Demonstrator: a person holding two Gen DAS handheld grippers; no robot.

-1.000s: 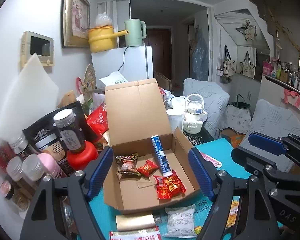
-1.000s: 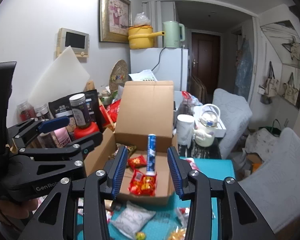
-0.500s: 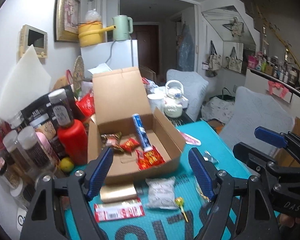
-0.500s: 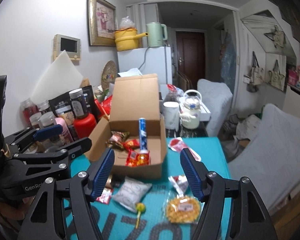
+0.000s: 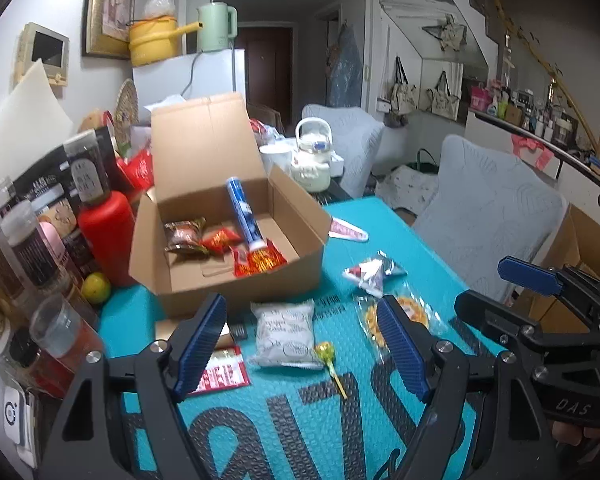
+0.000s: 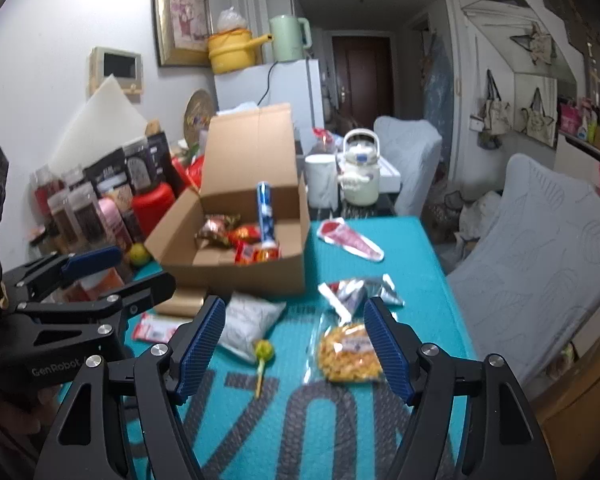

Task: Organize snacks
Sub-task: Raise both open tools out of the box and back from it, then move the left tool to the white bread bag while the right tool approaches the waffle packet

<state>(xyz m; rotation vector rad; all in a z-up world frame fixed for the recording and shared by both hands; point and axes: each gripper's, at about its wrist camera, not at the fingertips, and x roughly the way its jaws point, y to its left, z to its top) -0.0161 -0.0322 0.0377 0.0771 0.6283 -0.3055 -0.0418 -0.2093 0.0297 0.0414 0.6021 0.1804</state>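
Note:
An open cardboard box (image 5: 236, 284) on the teal mat holds a blue tube (image 5: 242, 210) and red packets (image 5: 260, 260). In front of it lie a white pouch (image 5: 286, 332), a lollipop (image 5: 326, 354), a silver packet (image 5: 374, 274) and a yellow snack bag (image 6: 350, 354). My left gripper (image 5: 300, 304) hovers open over the white pouch, holding nothing. My right gripper (image 6: 294, 304) hangs above the lollipop and the yellow bag; its jaws are opening with nothing between them. Each gripper shows in the other's view: left gripper (image 6: 140, 268), right gripper (image 5: 484, 284).
Jars, bottles and a red flask (image 5: 106, 236) crowd the mat's left edge. A flat red-white packet (image 5: 222, 374) and a gold bar (image 5: 168, 328) lie by the box's front. Behind the box stand a white mug (image 6: 320, 180) and a kettle (image 6: 358, 176). Grey chairs (image 6: 540, 248) stand to the right.
Both grippers have drawn back from the box and sunk toward the mat, so the loose snacks in front now fill the view. The right gripper's jaws have spread wider.

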